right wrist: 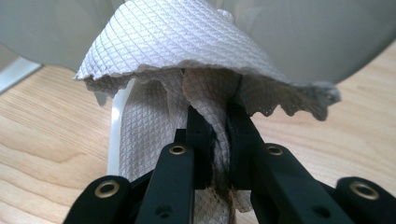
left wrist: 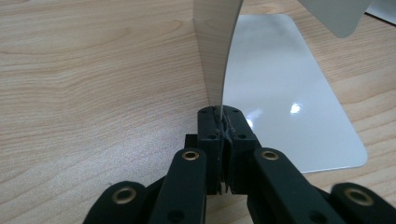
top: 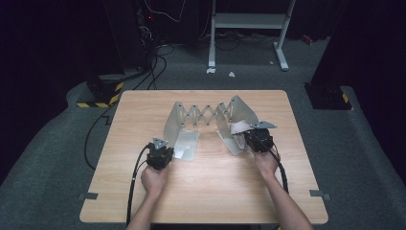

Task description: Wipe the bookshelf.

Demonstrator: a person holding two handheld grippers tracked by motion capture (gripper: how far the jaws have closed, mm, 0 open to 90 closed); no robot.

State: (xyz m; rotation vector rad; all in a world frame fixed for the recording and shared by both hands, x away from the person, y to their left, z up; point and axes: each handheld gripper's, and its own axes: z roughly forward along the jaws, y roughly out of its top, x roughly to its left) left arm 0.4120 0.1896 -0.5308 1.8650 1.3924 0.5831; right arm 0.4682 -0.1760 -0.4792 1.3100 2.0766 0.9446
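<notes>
Wood table (top: 206, 191): cloth (right wrist: 187, 42) pinched in rt gripper (right wrist: 218, 116), vs rack (top: 203, 125).

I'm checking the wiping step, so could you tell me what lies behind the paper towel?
Behind the paper towel, a grey metal bookend plate rises; the part the towel drapes over is hidden. The right gripper pinches the towel.

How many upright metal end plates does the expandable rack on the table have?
2. The left curved grey metal end plate stands by the left gripper, which clamps its edge; the right curved grey metal end plate stands by the right gripper, which holds a white paper towel.
</notes>
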